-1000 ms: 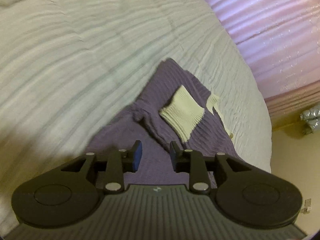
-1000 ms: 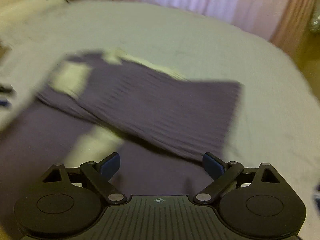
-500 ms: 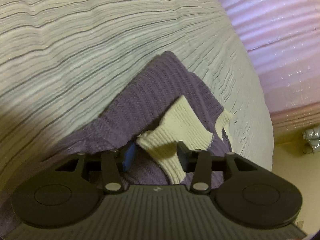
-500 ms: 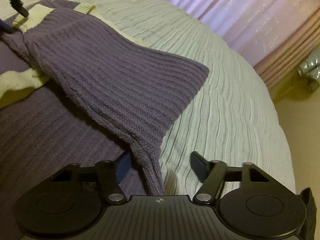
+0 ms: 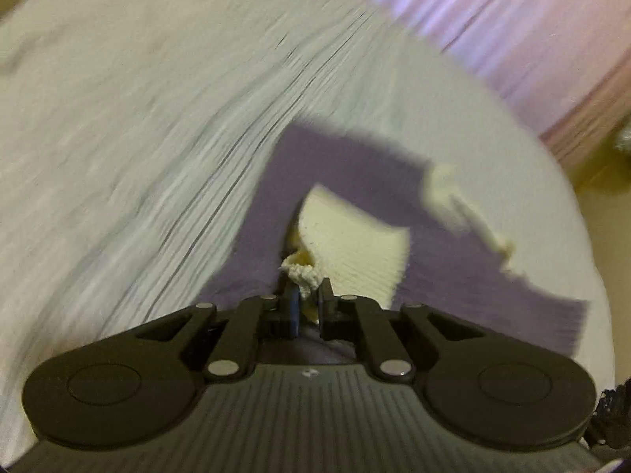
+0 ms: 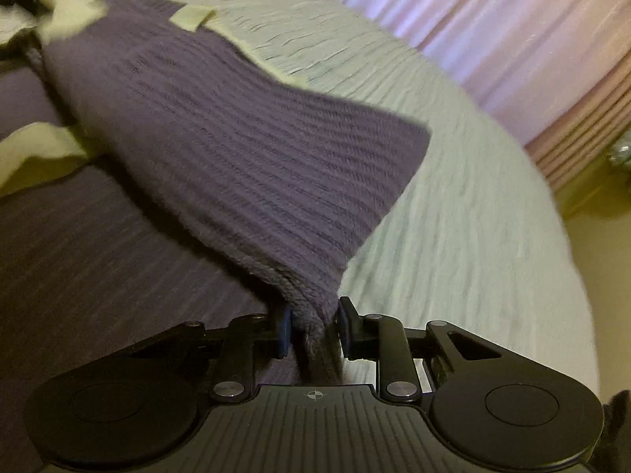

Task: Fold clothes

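A purple knit sweater with cream cuffs and trim lies on a pale ribbed bedspread. My left gripper is shut on a cream cuff of the sweater, and the cloth bunches between the pads. My right gripper is shut on a thick purple folded edge and lifts it, so the fabric slopes up from the bed. The left gripper shows dark at the top left of the right wrist view. The left wrist view is blurred by motion.
The bedspread spreads wide to the left and far side. Pink curtains hang behind the bed. The bed's edge drops to a yellowish floor at the right.
Both grippers have closed: the left onto the cream cuff, the right onto the purple edge. Both now lift the cloth, and the left wrist view has swung, blurring.
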Tool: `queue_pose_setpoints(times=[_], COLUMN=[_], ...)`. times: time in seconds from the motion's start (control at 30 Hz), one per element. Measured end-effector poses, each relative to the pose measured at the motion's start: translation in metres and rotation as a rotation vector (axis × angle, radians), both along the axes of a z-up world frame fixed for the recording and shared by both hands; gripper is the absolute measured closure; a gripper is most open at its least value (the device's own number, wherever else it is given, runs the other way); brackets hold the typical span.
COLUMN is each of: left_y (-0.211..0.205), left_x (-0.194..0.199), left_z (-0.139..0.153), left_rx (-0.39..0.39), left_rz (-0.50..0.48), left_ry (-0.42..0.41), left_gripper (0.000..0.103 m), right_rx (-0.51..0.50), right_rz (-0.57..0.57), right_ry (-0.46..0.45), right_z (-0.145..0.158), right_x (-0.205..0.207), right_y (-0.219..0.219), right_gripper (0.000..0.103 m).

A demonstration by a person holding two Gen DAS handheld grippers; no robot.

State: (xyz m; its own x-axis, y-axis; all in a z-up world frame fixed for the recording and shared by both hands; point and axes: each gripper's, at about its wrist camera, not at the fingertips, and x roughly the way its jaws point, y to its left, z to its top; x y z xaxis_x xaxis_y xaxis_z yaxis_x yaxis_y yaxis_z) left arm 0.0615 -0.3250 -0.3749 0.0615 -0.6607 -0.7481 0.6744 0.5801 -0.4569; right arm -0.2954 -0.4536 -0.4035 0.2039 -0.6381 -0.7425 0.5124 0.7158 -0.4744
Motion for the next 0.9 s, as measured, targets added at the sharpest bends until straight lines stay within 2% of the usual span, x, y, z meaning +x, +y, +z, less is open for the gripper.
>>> queue_pose_setpoints(times=[0.07,0.13,0.2,0.23,0.27,0.37,0.5,0.53,0.57,0.63,0.7,0.8,0.83,0.9], left_y=[-0.004,-0.007,-0.001,0.001,0.003,0.002,-0.010,-0.015,-0.019,-0.023,-0.020,-0.004,0.002,0.004], left_x=[-0.002,-0.009,-0.014,-0.016,-0.016,-0.017,-0.016,-0.016,-0.015,-0.012,-0.012,-0.011,-0.009,-0.008], left_z=[-0.001,0.009,0.021,0.027,0.033,0.050,0.047,0.041,0.035,0.030,0.037,0.049,0.055,0.064], left_rx=[0.020,0.046,0.054,0.057,0.056,0.049,0.102,0.129,0.154,0.178,0.174,0.175,0.156,0.076], left_rz=[-0.001,-0.022,-0.033,-0.036,-0.036,-0.033,-0.082,-0.092,-0.101,-0.111,-0.102,-0.039,-0.012,-0.022], left_ry=[-0.014,-0.064,-0.092,-0.105,-0.116,-0.146,-0.180,-0.186,-0.190,-0.190,-0.205,-0.224,-0.219,-0.198], left_gripper=[0.096,0.095,0.094,0.093,0.093,0.093,0.093,0.093,0.092,0.092,0.090,0.091,0.093,0.093], right_rx=[0.000,0.034,0.083,0.094,0.104,0.177,0.278,0.289,0.298,0.315,0.316,0.322,0.325,0.326], right_rz=[0.028,0.023,-0.018,-0.058,-0.100,-0.222,-0.340,-0.347,-0.352,-0.363,-0.372,-0.361,-0.353,-0.317], right_ry=[0.019,-0.024,-0.108,-0.173,-0.241,-0.444,-0.623,-0.640,-0.654,-0.681,-0.702,-0.741,-0.747,-0.753], right_z=[0.006,0.017,0.034,0.045,0.057,0.086,0.093,0.092,0.091,0.089,0.090,0.094,0.095,0.097], right_x=[-0.001,-0.009,-0.022,-0.030,-0.037,-0.053,-0.058,-0.054,-0.051,-0.043,-0.039,-0.040,-0.040,-0.037], right_y=[0.000,-0.002,-0.007,-0.010,-0.013,-0.036,-0.069,-0.074,-0.079,-0.087,-0.094,-0.097,-0.099,-0.100], right_gripper=[0.078,0.076,0.060,0.042,0.038,0.038,0.039,0.041,0.055,0.074,0.074,0.075,0.075,0.074])
